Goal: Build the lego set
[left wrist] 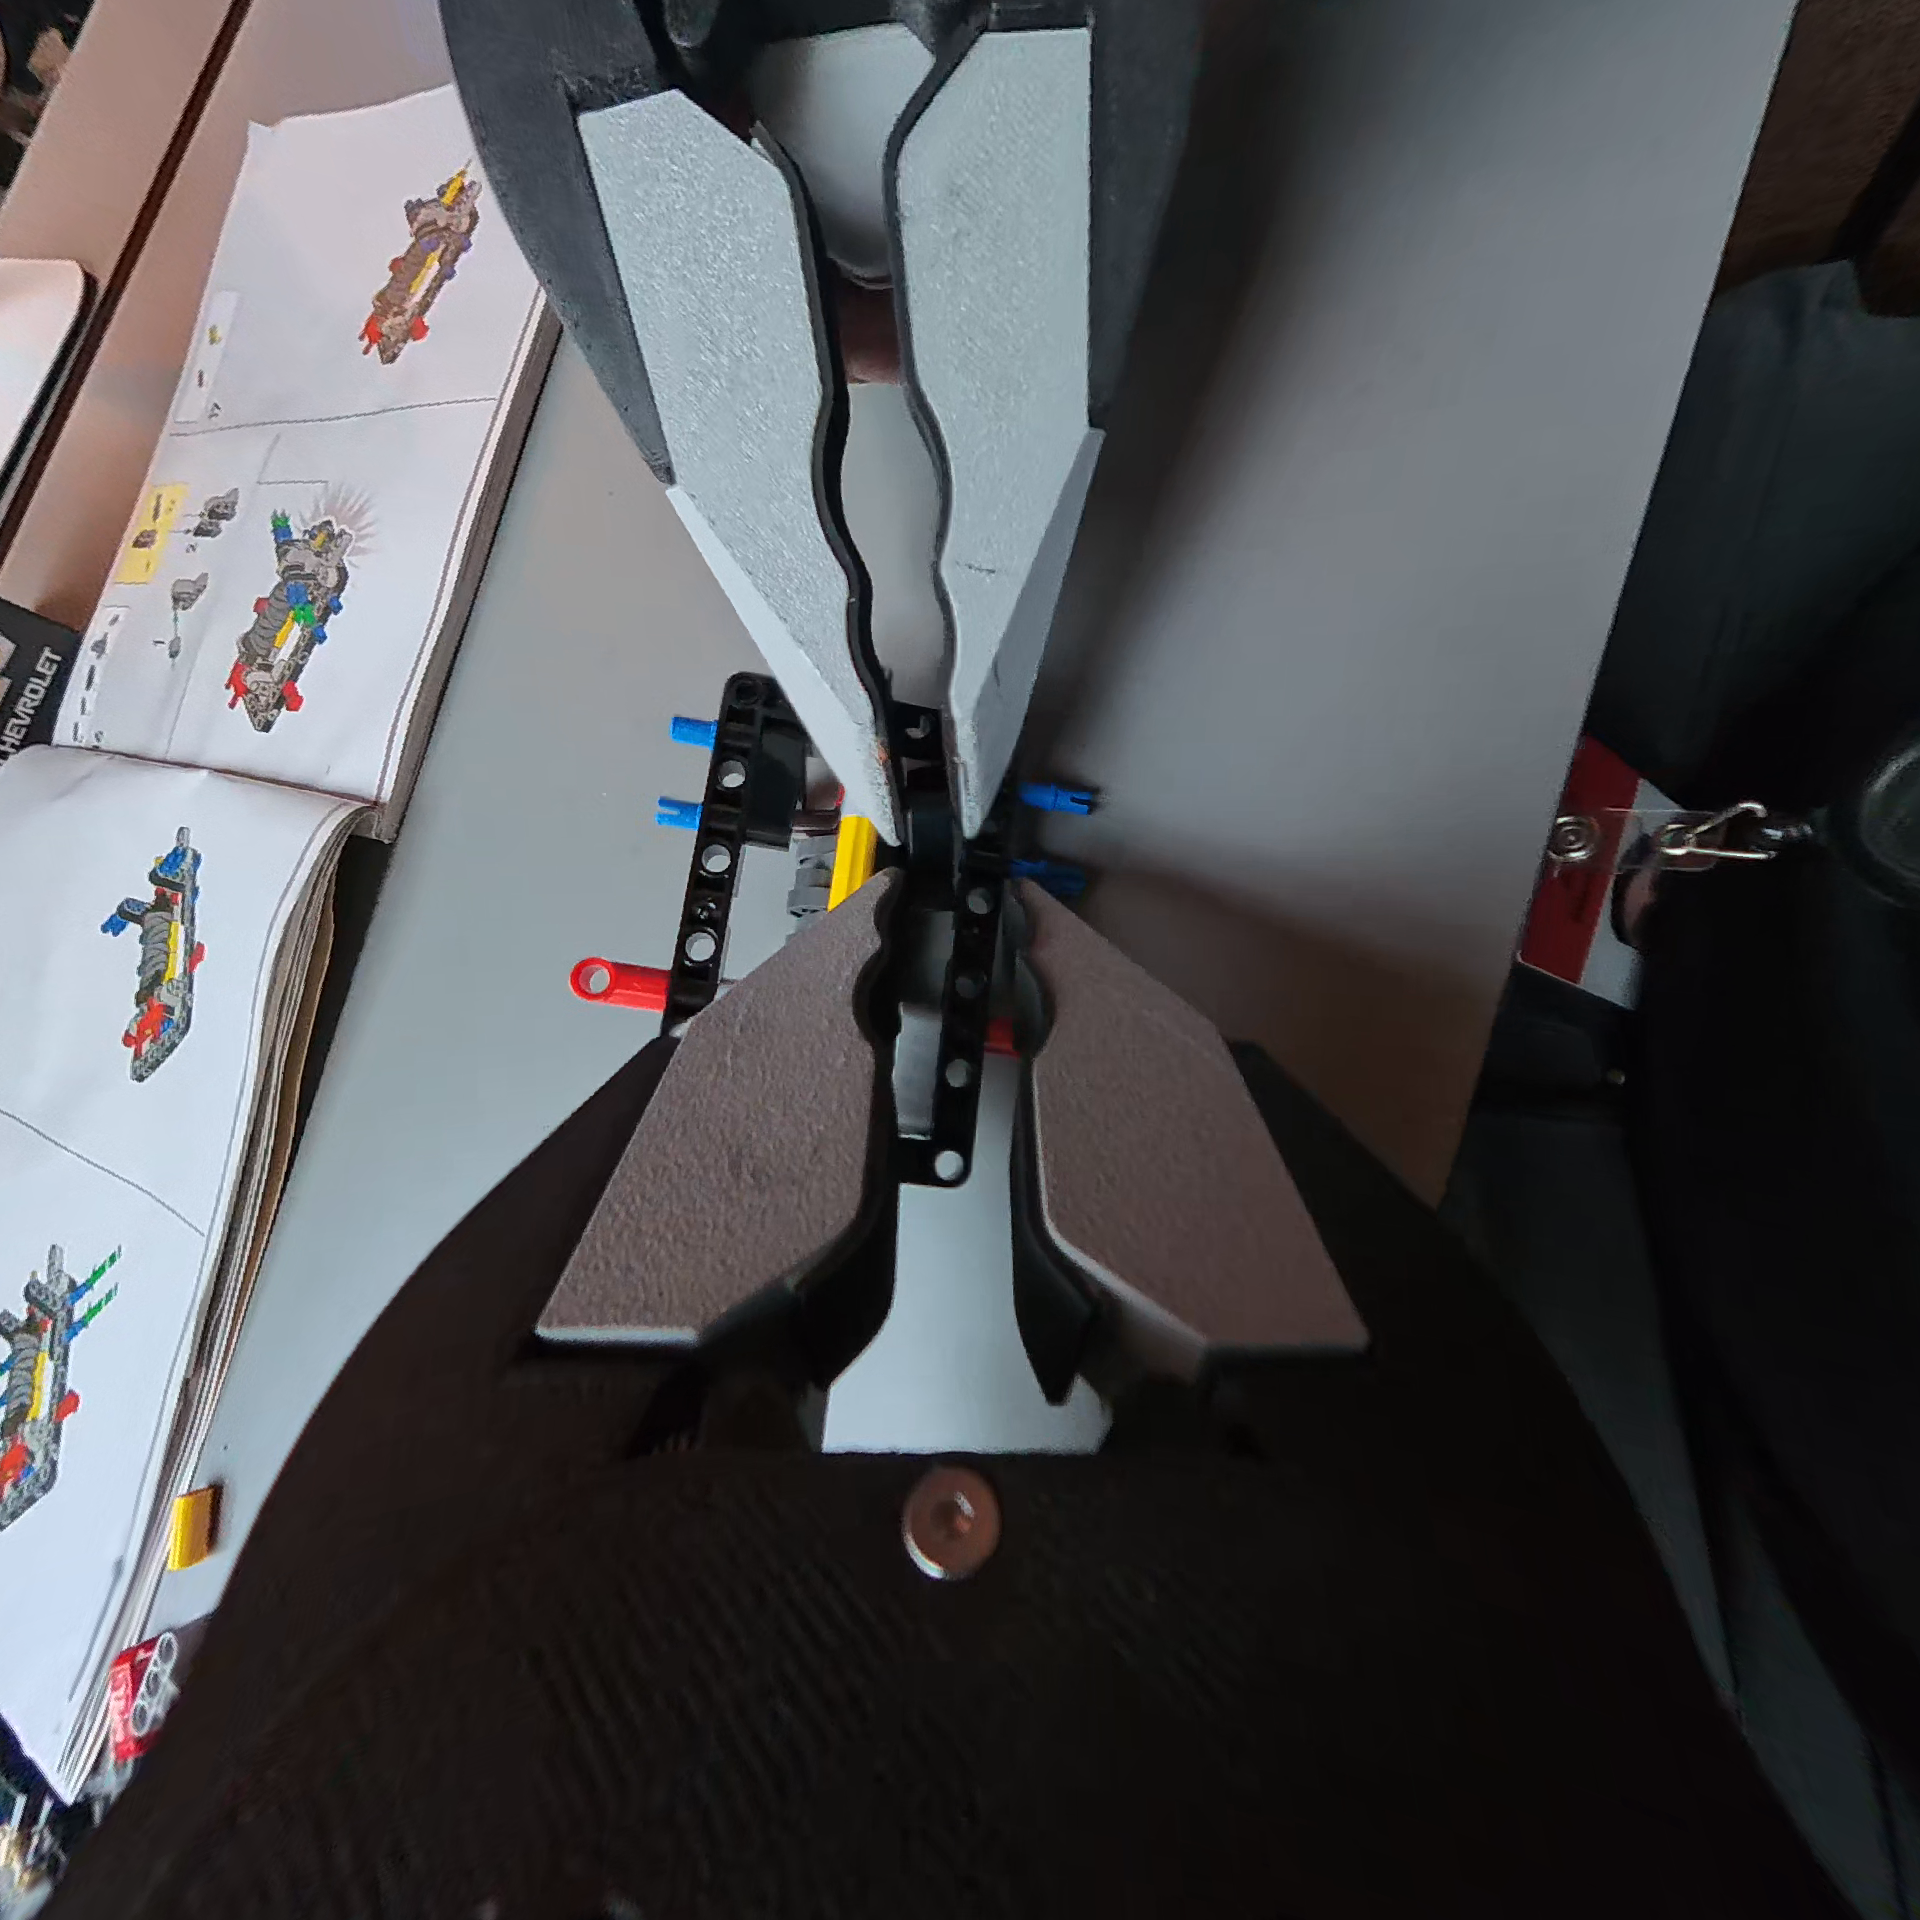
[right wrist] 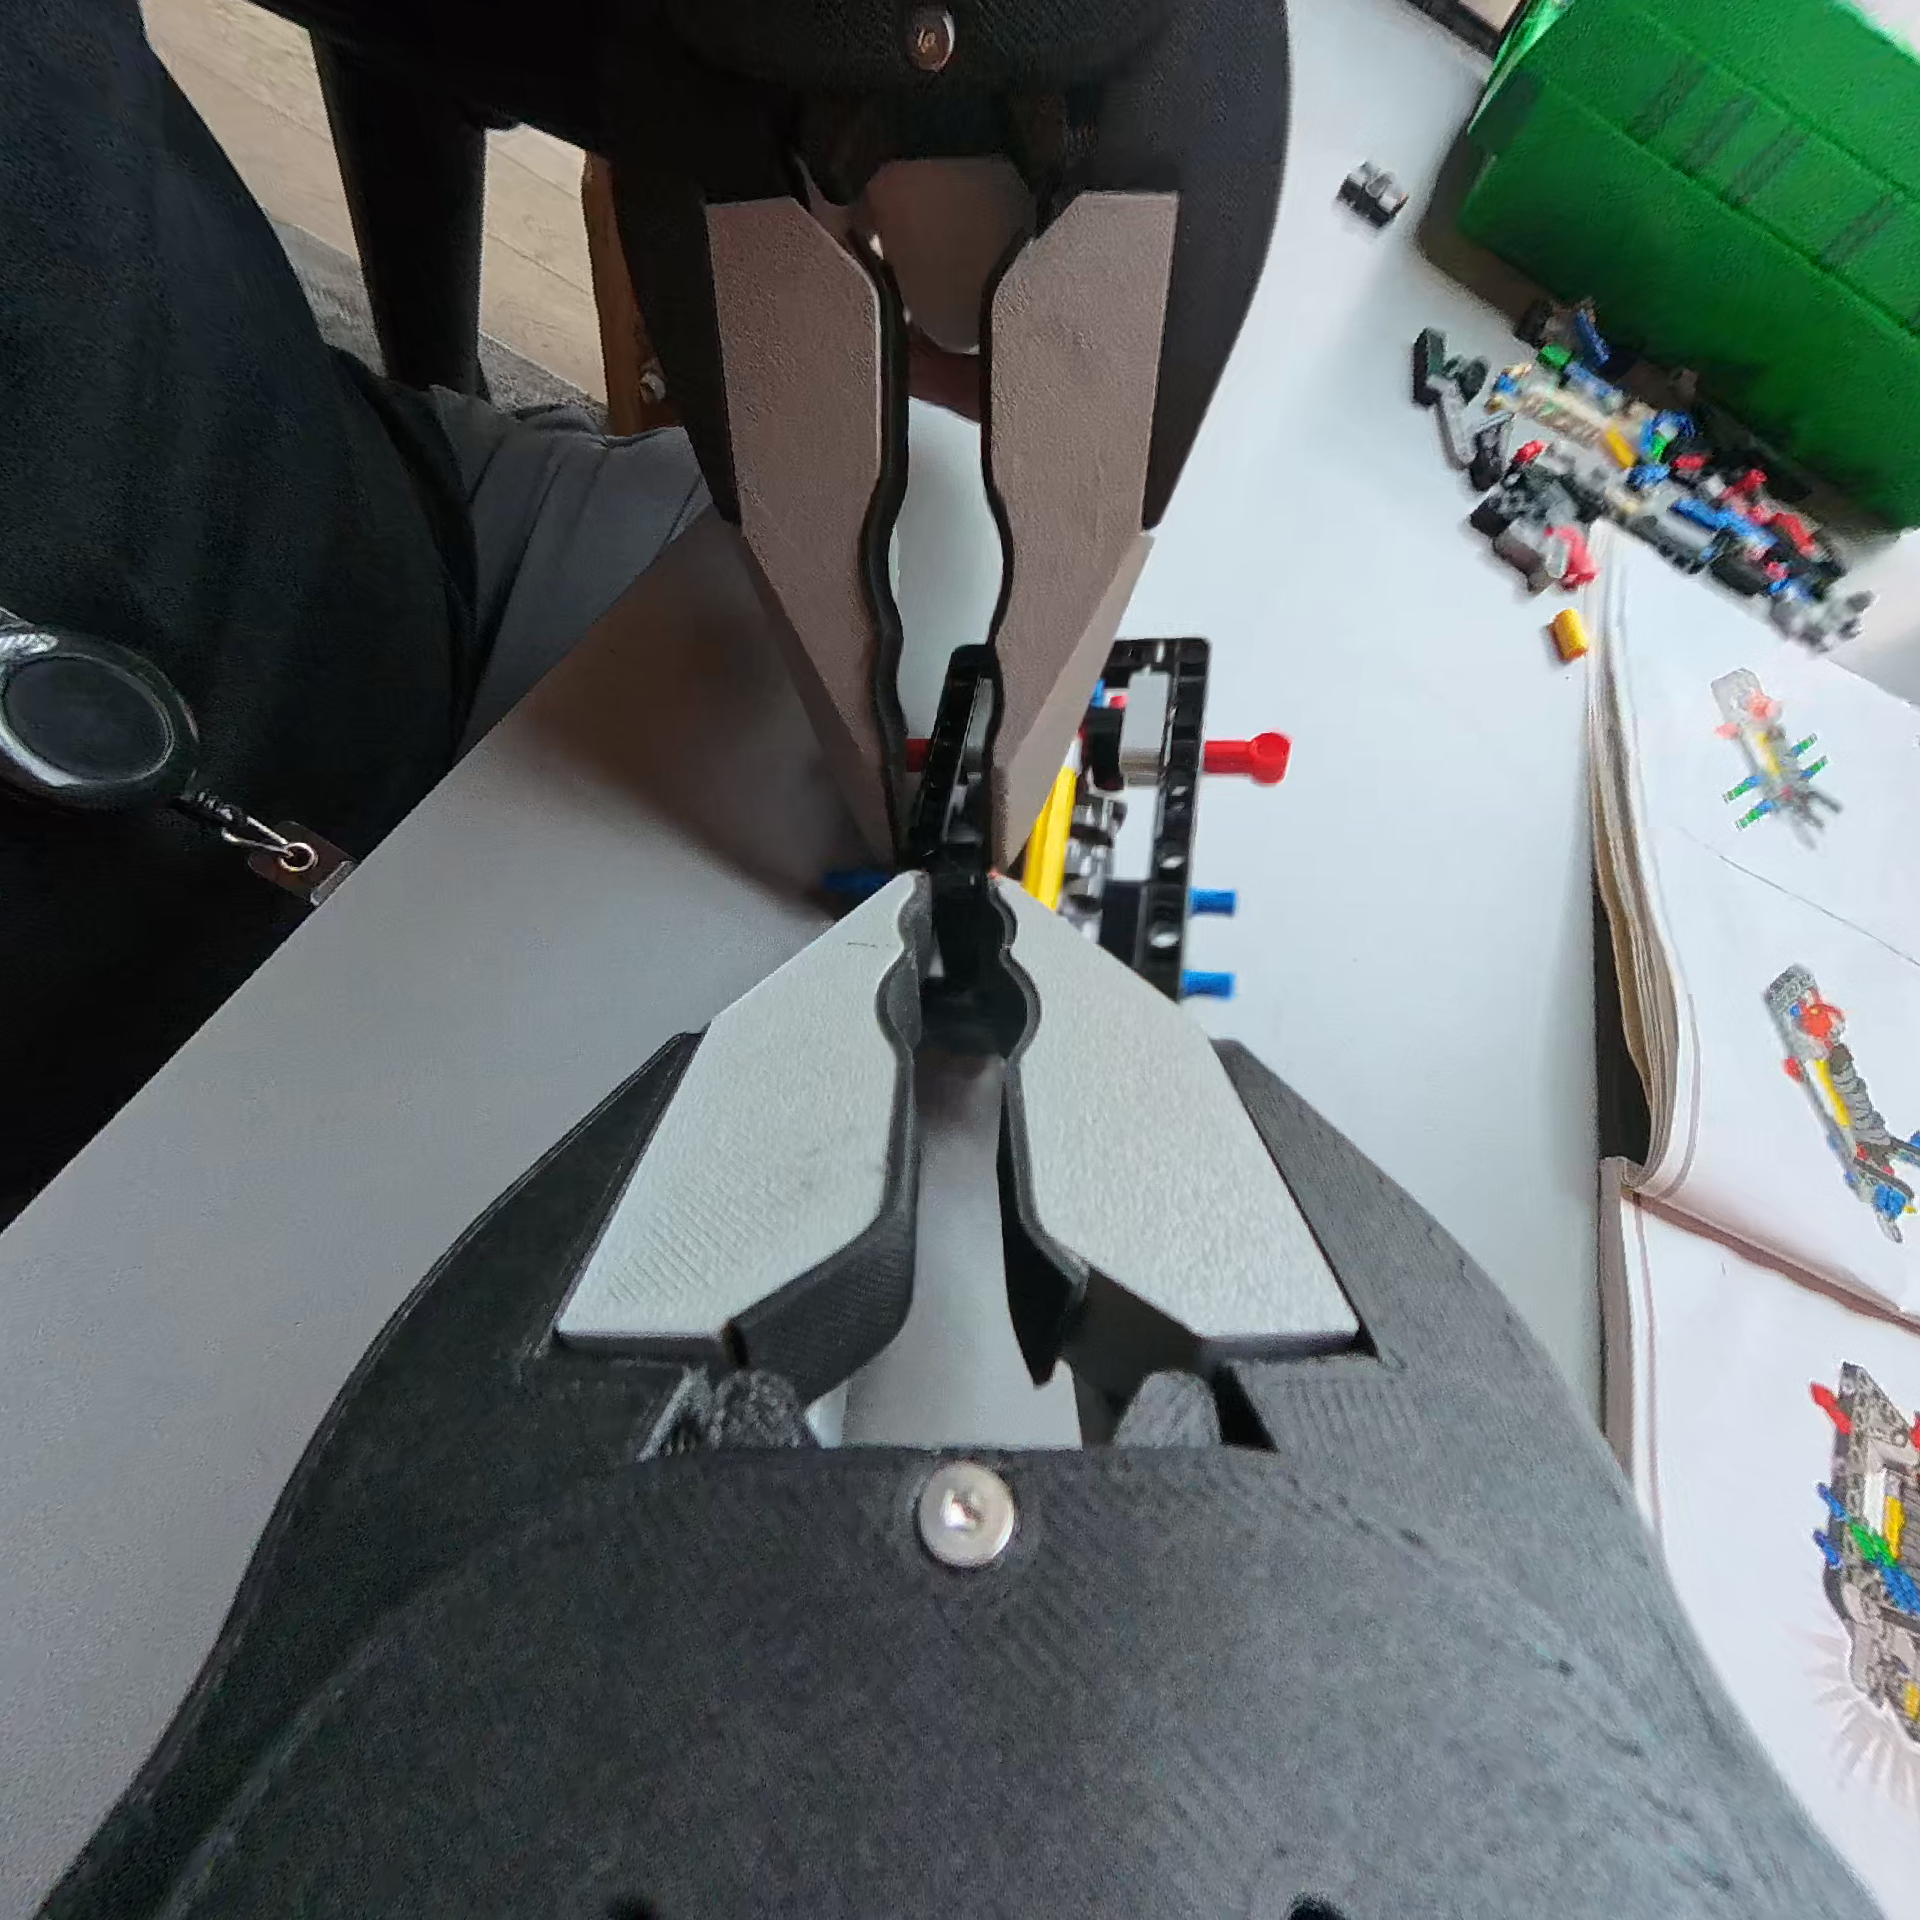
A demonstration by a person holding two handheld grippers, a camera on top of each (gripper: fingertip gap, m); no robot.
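A half-built Lego frame (left wrist: 717,852) of black beams with blue pins, red axle pins and a yellow beam sits on the grey table. My left gripper (left wrist: 945,894), with brown-grey fingers, is shut on the frame's right black beam (left wrist: 966,1039). My right gripper (left wrist: 930,821), with light grey fingers, comes from the far side, tip to tip with the left one. It is shut on a small black piece (left wrist: 920,748) at that beam's end. In the right wrist view, the right gripper (right wrist: 956,894) pinches the black piece (right wrist: 961,977). The left gripper (right wrist: 940,842) holds the beam (right wrist: 961,748), with the frame (right wrist: 1174,810) beside it.
An open instruction booklet (left wrist: 208,623) lies beside the frame, also in the right wrist view (right wrist: 1766,935). A pile of loose pieces (right wrist: 1642,488) and a green box (right wrist: 1714,208) are beyond it. A person in dark clothing with a badge reel (right wrist: 94,727) is at the table edge. The grippers are tip to tip, or close to it.
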